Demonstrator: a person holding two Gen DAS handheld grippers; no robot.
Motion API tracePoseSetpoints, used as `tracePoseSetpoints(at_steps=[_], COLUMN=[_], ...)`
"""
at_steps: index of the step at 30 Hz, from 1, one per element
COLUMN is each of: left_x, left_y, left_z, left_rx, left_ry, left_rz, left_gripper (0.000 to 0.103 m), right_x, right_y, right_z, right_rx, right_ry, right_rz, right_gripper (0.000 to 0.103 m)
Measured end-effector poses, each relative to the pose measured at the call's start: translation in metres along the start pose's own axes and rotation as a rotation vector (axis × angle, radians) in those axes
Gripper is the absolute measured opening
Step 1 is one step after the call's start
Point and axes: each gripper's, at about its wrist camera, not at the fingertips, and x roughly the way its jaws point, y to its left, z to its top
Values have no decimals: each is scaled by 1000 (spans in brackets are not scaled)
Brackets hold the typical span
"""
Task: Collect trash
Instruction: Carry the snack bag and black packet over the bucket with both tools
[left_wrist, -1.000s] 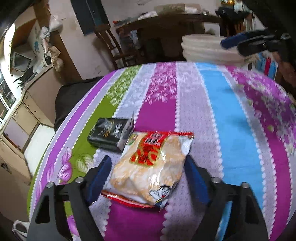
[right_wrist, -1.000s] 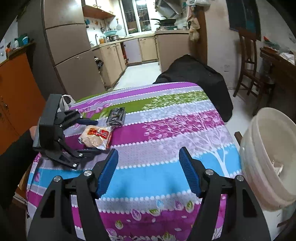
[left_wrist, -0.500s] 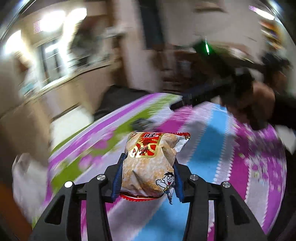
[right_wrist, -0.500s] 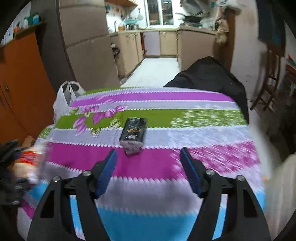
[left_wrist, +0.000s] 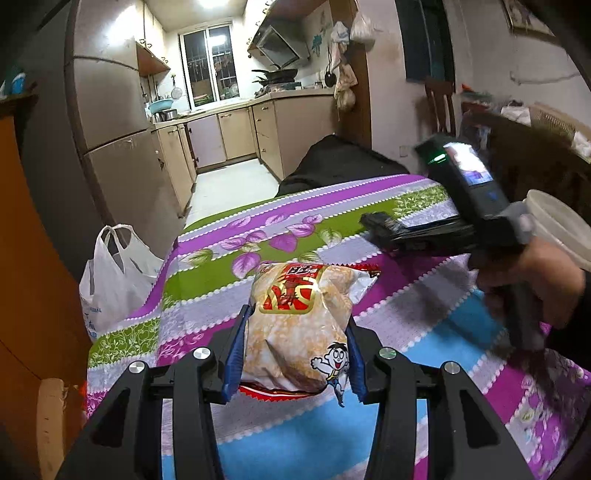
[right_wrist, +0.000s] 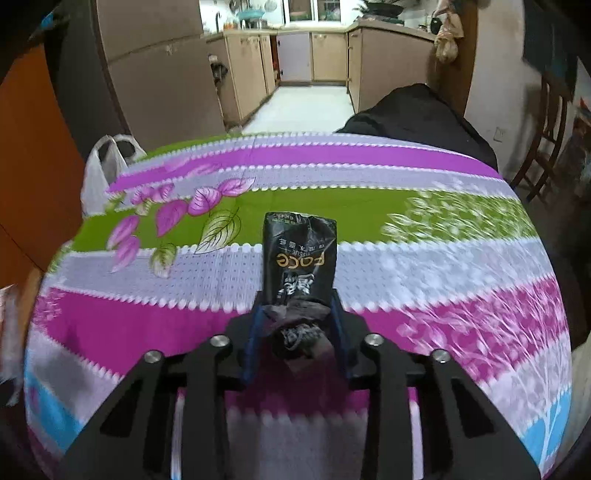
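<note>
My left gripper (left_wrist: 295, 350) is shut on a snack bag (left_wrist: 299, 325), pale with a red label and a cartoon boy, and holds it lifted above the striped tablecloth (left_wrist: 221, 280). My right gripper (right_wrist: 297, 332) is closed around the crumpled end of a black tissue packet (right_wrist: 299, 262) that lies on the cloth (right_wrist: 443, 266). The right gripper also shows in the left wrist view (left_wrist: 384, 232), over the packet at the right.
A white plastic bag (left_wrist: 114, 273) hangs beside the table's left edge, also seen in the right wrist view (right_wrist: 103, 166). A white bucket (left_wrist: 561, 225) stands at the right. A black-draped chair (right_wrist: 417, 110) is beyond the far edge. Kitchen cabinets lie behind.
My left gripper shut on the snack bag, lifted it and swung round toward the kitchen. My right gripper moved up to the black tissue packet and shut on its near end.
</note>
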Motion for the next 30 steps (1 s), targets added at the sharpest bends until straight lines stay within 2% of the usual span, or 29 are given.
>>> tracePoseSetpoints(at_steps=[6, 12, 16, 18, 24, 28, 30], left_x=[9, 15, 15, 17, 14, 19, 23], left_y=[-46, -115, -161, -189, -263, -327, -357], left_z=[23, 48, 68, 89, 148, 188, 204], left_rx=[13, 82, 130, 151, 215, 274, 299], left_ry=[4, -8, -33, -44, -107, -139, -136], left_rz=[-35, -91, -123, -163, -205, -234, -275], left_gripper=[47, 47, 47, 47, 47, 47, 47], right_x=[-79, -153, -193, -215, -266, -284, -288], right_y=[-38, -78, -105, -122, -179, -228, -250], right_z=[-46, -96, -109, -110, -107, -103, -102], right_rx=[20, 45, 75, 96, 160, 216, 244], right_ry=[-53, -71, -88, -116, -186, -178, -157], right_rz=[73, 97, 115, 105, 7, -95, -141], right_gripper=[29, 29, 29, 29, 29, 29, 29])
